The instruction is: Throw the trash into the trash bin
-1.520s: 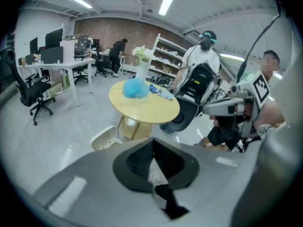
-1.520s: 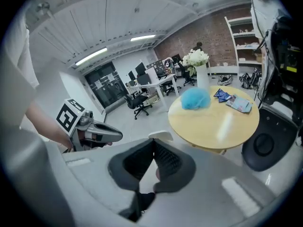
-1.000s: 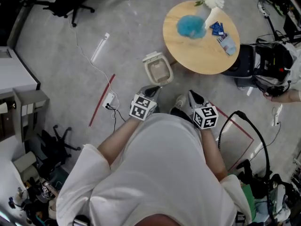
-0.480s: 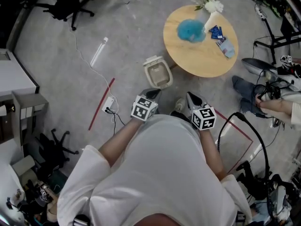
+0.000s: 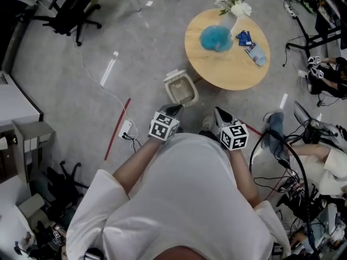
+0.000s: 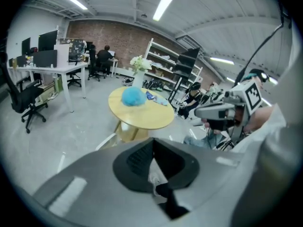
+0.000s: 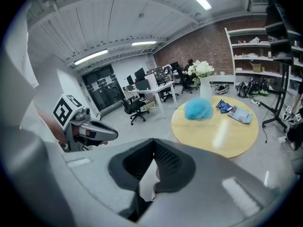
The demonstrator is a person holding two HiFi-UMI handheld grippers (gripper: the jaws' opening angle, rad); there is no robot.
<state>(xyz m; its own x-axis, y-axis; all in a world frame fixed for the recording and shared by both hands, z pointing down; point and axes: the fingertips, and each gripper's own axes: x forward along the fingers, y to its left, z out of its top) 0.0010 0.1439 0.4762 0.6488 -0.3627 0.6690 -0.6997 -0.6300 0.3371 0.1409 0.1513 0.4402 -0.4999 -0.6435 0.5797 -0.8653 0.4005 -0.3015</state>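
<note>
Not much has moved in the last second. The left claw [image 5: 174,109] and right claw [image 5: 219,114] hang at my waist as before, each pinched together on nothing. The table [image 5: 230,69] and bin [image 5: 182,91] have barely drifted in the head view. Only a person's legs [image 5: 274,126] have come in at the right. So I judge the job not yet begun: the trash, blue fluff [image 5: 216,38] and packets [image 5: 252,45], lies on the table, and the bin stands lid-up on the floor just beside it. The floor [image 5: 135,53] is grey concrete, crossed by a cable [image 5: 103,83] and red tape [image 5: 117,129], with an office chair [image 5: 70,12] beyond.
</note>
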